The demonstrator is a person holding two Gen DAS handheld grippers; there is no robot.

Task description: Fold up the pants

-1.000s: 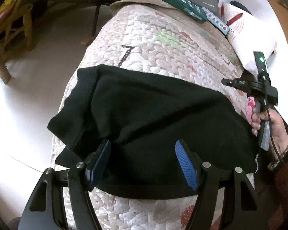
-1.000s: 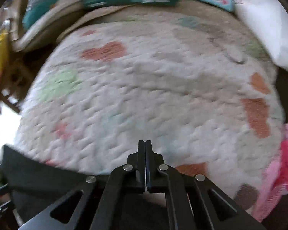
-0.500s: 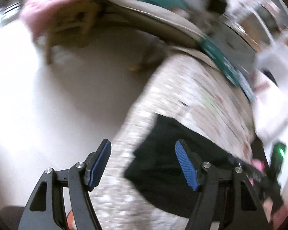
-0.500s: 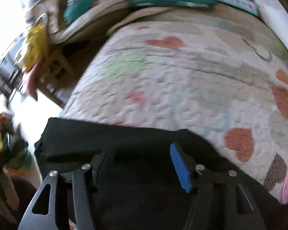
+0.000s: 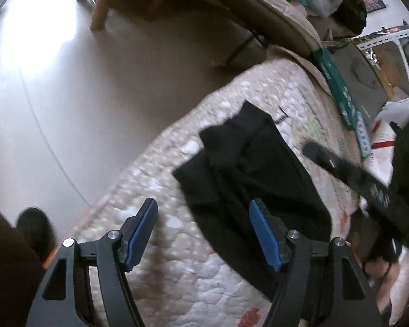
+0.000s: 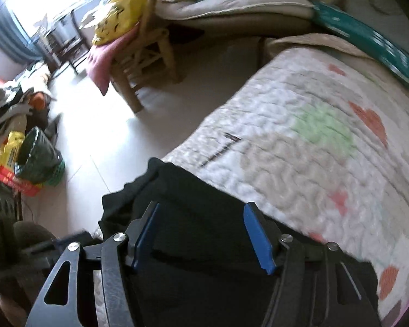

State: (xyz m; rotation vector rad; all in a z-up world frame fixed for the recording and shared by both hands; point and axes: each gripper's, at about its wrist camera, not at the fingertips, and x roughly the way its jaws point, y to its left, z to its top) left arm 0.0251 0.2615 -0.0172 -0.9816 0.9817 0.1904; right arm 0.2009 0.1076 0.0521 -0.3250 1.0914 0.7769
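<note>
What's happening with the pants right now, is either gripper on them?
Neither. The black pants lie bunched near the edge of the heart-patterned quilt. The left gripper is open with only quilt between its fingers. The right gripper has just been opening and hangs over the pants, gripping nothing.

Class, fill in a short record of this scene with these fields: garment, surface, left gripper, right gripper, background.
garment: black pants, folded over and rumpled, lying near the quilt's edge
surface: quilt with heart patches
left gripper: left gripper open, nothing between its pads
right gripper: right gripper open above the pants, its jaws have just been opening
background: wooden chair on the floor
</note>
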